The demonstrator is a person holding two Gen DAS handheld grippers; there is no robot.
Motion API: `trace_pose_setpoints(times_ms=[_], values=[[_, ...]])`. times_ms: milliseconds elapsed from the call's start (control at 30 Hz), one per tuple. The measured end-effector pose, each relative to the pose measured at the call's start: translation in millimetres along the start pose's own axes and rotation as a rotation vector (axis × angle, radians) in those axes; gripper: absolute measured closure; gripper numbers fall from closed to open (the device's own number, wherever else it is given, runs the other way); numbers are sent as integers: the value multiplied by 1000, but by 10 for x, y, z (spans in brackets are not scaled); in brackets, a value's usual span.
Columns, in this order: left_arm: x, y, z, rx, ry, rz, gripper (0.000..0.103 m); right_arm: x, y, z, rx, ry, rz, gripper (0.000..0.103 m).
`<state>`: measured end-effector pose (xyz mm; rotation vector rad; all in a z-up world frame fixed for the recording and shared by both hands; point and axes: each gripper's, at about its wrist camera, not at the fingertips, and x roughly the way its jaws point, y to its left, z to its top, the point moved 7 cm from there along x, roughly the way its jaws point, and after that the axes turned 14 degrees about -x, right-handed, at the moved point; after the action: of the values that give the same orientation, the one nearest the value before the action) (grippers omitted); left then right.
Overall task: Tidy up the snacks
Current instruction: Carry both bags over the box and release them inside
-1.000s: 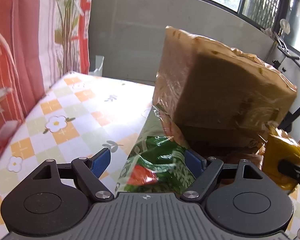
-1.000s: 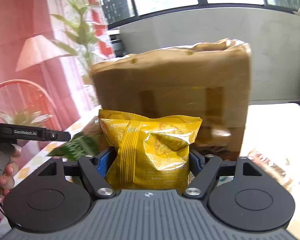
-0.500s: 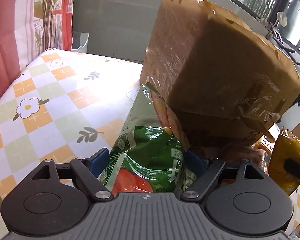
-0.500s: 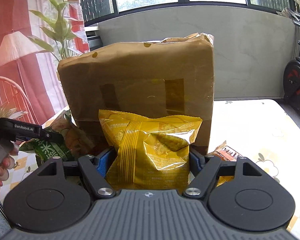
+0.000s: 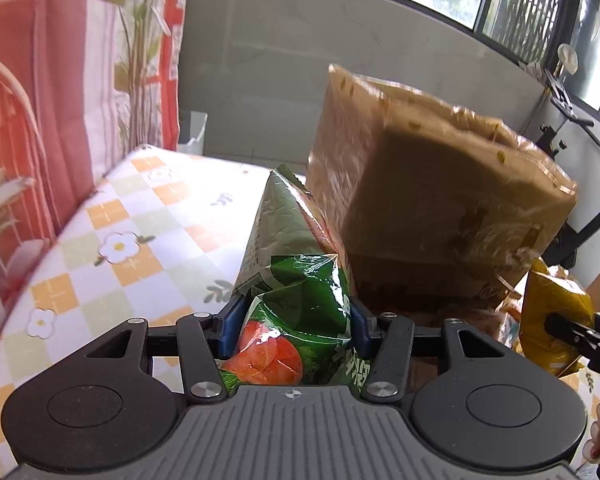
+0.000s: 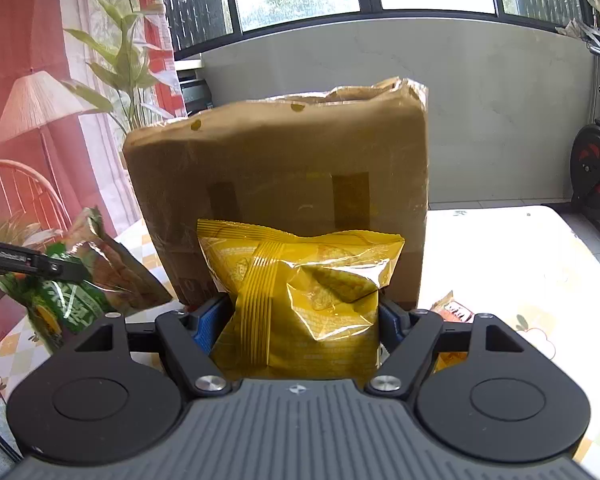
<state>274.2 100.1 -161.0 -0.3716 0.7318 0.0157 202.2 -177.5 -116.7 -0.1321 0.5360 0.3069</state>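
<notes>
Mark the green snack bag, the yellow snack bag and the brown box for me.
green snack bag (image 5: 300,280), left wrist view, dark green upper panel.
yellow snack bag (image 6: 300,292), right wrist view, middle of its front.
brown box (image 6: 284,152), right wrist view, front face above the tape strips.

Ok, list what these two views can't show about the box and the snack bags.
- Brown box: its contents; taped walls block both views.
- Green bag: lower end, hidden under the left tool body.
- Yellow bag: front print faces away, right wrist view.
- Small packet: mostly behind the right tool.
</notes>
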Motion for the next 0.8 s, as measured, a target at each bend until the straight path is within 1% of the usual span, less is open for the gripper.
trace_pose_setpoints(times_ms=[100, 167, 267, 333, 433, 567, 600, 733, 800], values=[[-226, -38, 161, -11, -46, 23, 47, -66, -19, 64, -1, -22, 4, 27], [-382, -85, 295, -22, -81, 25, 47, -124, -61, 138, -4, -48, 3, 27], [-605, -233, 524, -18, -134, -2, 47, -238, -146, 301, -11, -96, -1, 27], [-688, -373, 678, 10, -145, -27, 47, -311, -205, 434, -22, -121, 1, 27], [-799, -624, 915, 48, -186, -56, 47, -388, -297, 656, -29, -142, 4, 27], [-777, -975, 1221, 69, -237, -116, 47, -488, -404, 948, -54, -197, -14, 27], [-742, -1080, 1286, 81, -261, -124, 47, -494, -426, 1004, -61, -209, -19, 27], [-575, -1427, 1512, 123, -367, -138, 47, -463, -518, 1212, -76, -244, -36, 27], [-438, -1598, 1594, 144, -396, -137, 47, -416, -556, 1284, -88, -255, -49, 27]])
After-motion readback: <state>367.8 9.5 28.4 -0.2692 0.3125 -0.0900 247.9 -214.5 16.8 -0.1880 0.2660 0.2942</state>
